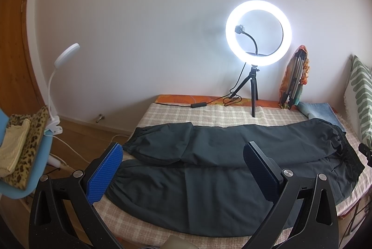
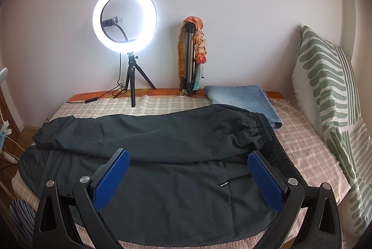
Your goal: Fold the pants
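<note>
My dark pants (image 1: 232, 156) lie flat on the checked bed cover (image 1: 232, 114), right in front of my two tongs. They stretch long from side to side, with the leg ends on my left and the stretchy waist (image 2: 274, 146) on my right. The two legs lie one behind the other, the far one a little over the near one. My left tongs (image 1: 183, 170) are wide open and hold nothing; they hang above the near leg, close to the cuff end. My right tongs (image 2: 188, 175) are wide open too, empty, above the hip part near the waist and its little cord. So I think my left hand takes the cuffs and my right hand takes the waist. Behind the pants stand a bright ring light (image 2: 124, 18) on small legs, a folded stand with a scarf (image 2: 191, 56) and a folded blue cloth (image 2: 241, 97) that touches the waist. A green striped pillow (image 2: 330, 91) leans at my right. Nothing stands between my tongs and the pants.
</note>
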Motion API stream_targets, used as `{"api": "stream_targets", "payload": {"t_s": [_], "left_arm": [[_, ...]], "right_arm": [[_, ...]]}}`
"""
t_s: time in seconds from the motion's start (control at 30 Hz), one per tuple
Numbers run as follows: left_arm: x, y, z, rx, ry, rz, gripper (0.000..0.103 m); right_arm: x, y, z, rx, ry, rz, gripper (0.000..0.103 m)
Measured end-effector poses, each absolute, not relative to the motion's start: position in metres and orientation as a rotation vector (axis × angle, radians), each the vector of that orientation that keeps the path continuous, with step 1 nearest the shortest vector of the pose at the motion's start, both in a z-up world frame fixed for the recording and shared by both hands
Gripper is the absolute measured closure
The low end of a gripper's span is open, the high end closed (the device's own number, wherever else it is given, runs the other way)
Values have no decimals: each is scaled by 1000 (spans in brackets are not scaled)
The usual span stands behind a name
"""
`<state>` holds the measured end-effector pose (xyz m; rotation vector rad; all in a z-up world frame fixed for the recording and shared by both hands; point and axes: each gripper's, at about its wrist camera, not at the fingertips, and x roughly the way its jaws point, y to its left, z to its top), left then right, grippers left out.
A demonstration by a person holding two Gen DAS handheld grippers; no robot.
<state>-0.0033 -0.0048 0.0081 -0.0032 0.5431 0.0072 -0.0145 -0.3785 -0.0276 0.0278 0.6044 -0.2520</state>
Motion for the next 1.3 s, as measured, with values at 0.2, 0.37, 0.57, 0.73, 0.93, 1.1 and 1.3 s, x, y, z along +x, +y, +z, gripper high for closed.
{"api": "stream_targets", "payload": {"t_s": [0.2, 0.37, 0.57, 0.73, 0.93, 1.1, 1.3], "left_arm": [[-4, -5, 8, -2, 544, 7, 0], [-2, -5, 7, 2, 546, 3, 0], [4, -7, 5, 15, 549, 7, 0], [13, -6, 3, 36, 553, 25, 0], [34, 8, -7, 22, 598, -11, 0], [59, 30, -20, 47, 627, -6, 0], [102, 69, -41, 64, 680, -15, 0]], "right_arm": [[-14, -379, -28, 28, 604, -249, 0], [-13, -380, -30, 31, 607, -247, 0], [-10, -383, -34, 38, 611, -243, 0], [-5, -387, -37, 37, 618, -233, 0], [10, -391, -40, 11, 617, -214, 0], [30, -392, -38, -20, 616, -171, 0], [68, -392, -42, -91, 617, -100, 0]]}}
